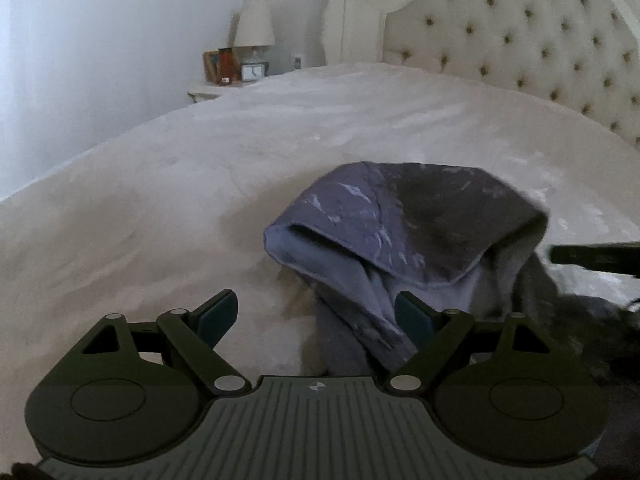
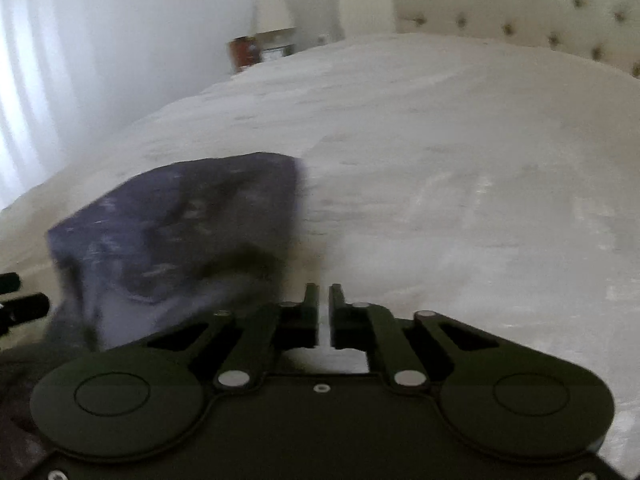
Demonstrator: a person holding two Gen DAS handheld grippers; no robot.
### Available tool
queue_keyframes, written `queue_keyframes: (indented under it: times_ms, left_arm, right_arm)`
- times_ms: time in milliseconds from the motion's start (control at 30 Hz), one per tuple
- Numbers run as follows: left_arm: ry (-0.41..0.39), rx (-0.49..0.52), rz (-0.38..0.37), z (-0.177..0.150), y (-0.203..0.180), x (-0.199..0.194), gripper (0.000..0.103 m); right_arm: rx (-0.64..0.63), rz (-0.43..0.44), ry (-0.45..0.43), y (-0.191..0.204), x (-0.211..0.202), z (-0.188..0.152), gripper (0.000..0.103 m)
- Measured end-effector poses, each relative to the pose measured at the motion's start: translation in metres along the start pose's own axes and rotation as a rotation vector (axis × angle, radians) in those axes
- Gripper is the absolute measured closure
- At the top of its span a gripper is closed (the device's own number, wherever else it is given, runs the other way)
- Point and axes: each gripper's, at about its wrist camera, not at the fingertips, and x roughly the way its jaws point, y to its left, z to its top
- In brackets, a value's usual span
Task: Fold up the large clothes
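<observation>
A grey-blue garment with a hood (image 1: 404,236) lies bunched on the pale bed cover (image 1: 200,184). My left gripper (image 1: 316,316) is open, low over the bed, its right finger against the garment's hanging fabric, nothing held. In the right wrist view the same garment (image 2: 180,232) sits to the left, blurred. My right gripper (image 2: 324,304) is shut with nothing visible between its fingers, just right of the garment's edge. A dark bar of the right gripper (image 1: 596,256) shows at the left view's right edge.
A tufted cream headboard (image 1: 520,36) stands at the back right. A nightstand (image 1: 208,90) with a lamp (image 1: 254,28), clock and red item is at the back left. The white wall and curtain (image 2: 48,60) are on the left.
</observation>
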Motion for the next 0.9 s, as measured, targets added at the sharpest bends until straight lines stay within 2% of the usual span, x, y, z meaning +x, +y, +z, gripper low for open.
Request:
queue_keyframes:
  times_ms: [100,167,200,267,300,333,367,400,433,500,567,700,767,800,833,867,900]
  left_arm:
    - [-0.005,-0.041,0.022,0.007,0.005,0.01,0.018]
    - [-0.008,-0.055,0.029,0.013,0.006,0.017,0.018]
    - [-0.007,-0.049,0.031,0.016,0.006,0.021,0.018]
    - [0.012,-0.038,0.035,0.02,0.006,0.029,0.025]
    - [0.025,-0.041,0.025,0.022,0.006,0.034,0.049]
    - [0.039,-0.055,0.001,0.023,0.008,0.037,0.084]
    - [0.041,-0.075,0.007,0.025,0.009,0.038,0.096]
    - [0.021,-0.098,0.038,0.025,0.011,0.036,0.099]
    - [0.001,-0.129,0.044,0.025,0.014,0.031,0.099]
    - [-0.052,-0.17,0.041,0.021,0.018,0.017,0.1]
    - [-0.091,-0.154,0.051,0.018,0.016,0.003,0.1]
    - [-0.126,-0.155,0.07,0.01,0.018,-0.015,0.1]
    - [-0.135,-0.149,0.081,0.008,0.02,-0.019,0.1]
    - [-0.144,-0.148,0.085,0.007,0.02,-0.022,0.1]
    - [-0.149,-0.147,0.087,0.006,0.019,-0.025,0.1]
    - [-0.15,-0.147,0.09,0.005,0.02,-0.026,0.1]
    - [-0.149,-0.146,0.093,0.004,0.02,-0.026,0.1]
  right_arm:
    - [0.051,0.007,0.014,-0.022,0.001,-0.003,0.092]
    - [0.08,0.038,0.009,-0.033,-0.003,-0.004,0.084]
    - [0.084,0.058,0.001,-0.034,-0.006,-0.004,0.083]
    - [0.079,0.094,-0.017,-0.032,-0.013,-0.004,0.082]
    - [0.077,0.114,-0.026,-0.029,-0.018,-0.004,0.079]
    - [0.074,0.135,-0.03,-0.026,-0.023,-0.005,0.064]
    - [0.067,0.162,-0.031,-0.022,-0.028,-0.007,0.054]
    - [0.054,0.183,-0.033,-0.017,-0.031,-0.009,0.039]
    - [0.03,0.201,-0.036,-0.01,-0.034,-0.011,0.034]
    - [-0.043,0.217,-0.042,0.007,-0.037,-0.013,0.034]
    - [-0.106,0.22,-0.062,0.025,-0.036,-0.013,0.034]
    - [-0.124,0.18,-0.042,0.047,-0.017,-0.003,0.035]
    - [-0.107,0.147,-0.022,0.05,-0.007,0.001,0.037]
    - [-0.102,0.136,-0.019,0.05,-0.003,0.003,0.054]
    - [-0.102,0.124,-0.02,0.049,-0.001,0.006,0.096]
    - [-0.104,0.117,-0.02,0.048,-0.001,0.008,0.094]
    - [-0.086,0.13,-0.03,0.042,-0.003,0.011,0.097]
